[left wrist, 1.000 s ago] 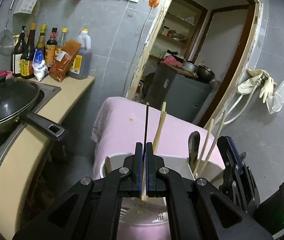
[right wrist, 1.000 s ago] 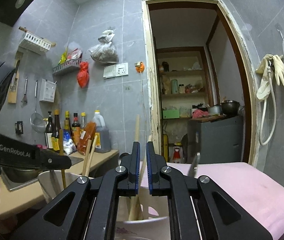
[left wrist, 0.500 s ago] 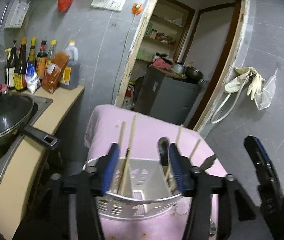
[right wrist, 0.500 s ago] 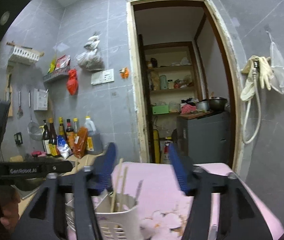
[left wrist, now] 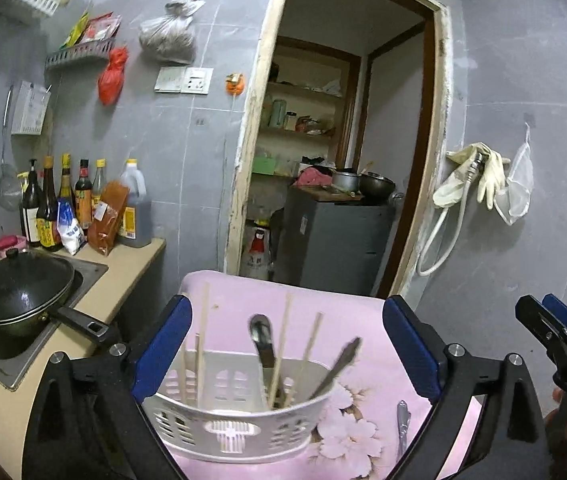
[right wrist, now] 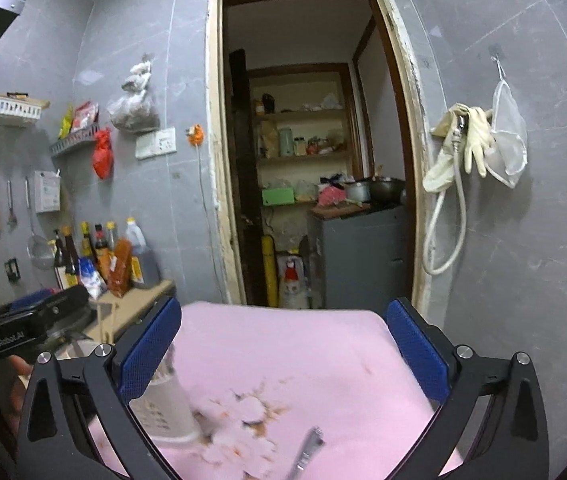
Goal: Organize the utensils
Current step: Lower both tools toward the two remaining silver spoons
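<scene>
A white plastic utensil basket (left wrist: 239,424) stands on the pink flowered table (left wrist: 363,320). It holds several wooden chopsticks (left wrist: 281,352), a spoon (left wrist: 261,340) and a dark-handled utensil (left wrist: 335,364). My left gripper (left wrist: 287,354) is open and empty, its jaws wide on either side of the basket. A metal utensil (left wrist: 402,426) lies on the cloth right of the basket; it also shows in the right wrist view (right wrist: 305,454). My right gripper (right wrist: 283,358) is open and empty above the table, with the basket (right wrist: 167,408) at its left finger.
A counter (left wrist: 123,284) on the left holds a black wok (left wrist: 23,292) with a protruding handle and sauce bottles (left wrist: 79,204). A doorway (left wrist: 335,160) opens behind the table. Gloves and a hose (left wrist: 471,176) hang on the right wall.
Both grippers were shut on chopsticks over the basket; they opened, let them go into the basket, and drew back and up.
</scene>
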`<state>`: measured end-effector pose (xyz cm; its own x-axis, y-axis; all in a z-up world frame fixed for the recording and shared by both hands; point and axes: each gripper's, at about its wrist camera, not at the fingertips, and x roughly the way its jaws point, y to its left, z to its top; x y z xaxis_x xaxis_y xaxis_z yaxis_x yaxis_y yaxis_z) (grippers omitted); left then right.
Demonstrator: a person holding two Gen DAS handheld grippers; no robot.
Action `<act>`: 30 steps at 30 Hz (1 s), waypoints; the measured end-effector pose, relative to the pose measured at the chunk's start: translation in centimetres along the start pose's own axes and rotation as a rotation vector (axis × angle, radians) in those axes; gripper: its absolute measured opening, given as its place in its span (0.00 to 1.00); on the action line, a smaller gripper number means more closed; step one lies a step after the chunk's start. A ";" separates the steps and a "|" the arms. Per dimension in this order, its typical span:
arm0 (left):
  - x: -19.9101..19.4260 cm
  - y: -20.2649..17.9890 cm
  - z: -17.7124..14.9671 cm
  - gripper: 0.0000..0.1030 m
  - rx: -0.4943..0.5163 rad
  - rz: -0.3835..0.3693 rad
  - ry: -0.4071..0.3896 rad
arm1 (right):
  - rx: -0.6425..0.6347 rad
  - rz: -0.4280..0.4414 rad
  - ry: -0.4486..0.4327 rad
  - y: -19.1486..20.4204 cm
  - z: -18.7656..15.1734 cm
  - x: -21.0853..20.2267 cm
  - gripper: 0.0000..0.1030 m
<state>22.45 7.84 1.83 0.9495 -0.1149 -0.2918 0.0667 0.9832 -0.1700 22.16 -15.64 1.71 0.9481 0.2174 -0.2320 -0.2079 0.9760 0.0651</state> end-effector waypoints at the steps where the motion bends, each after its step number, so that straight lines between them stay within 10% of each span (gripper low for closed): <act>1: 0.0 -0.5 -0.3 0.91 0.007 -0.003 0.006 | 0.000 -0.001 0.010 -0.5 -0.1 0.0 1.00; 14: 1.4 -5.4 -7.6 0.91 0.045 0.022 0.207 | -0.034 0.008 0.313 -7.6 -6.5 2.2 1.00; 30: 3.9 -3.0 -14.4 0.91 -0.078 0.178 0.438 | -0.143 0.113 0.680 -5.8 -14.4 8.1 1.00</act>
<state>21.56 2.37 -12.39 0.7244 -0.0114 -0.6893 -0.1241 0.9814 -0.1467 27.56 -19.36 -14.51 0.5675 0.2326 -0.7898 -0.3704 0.9288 0.0074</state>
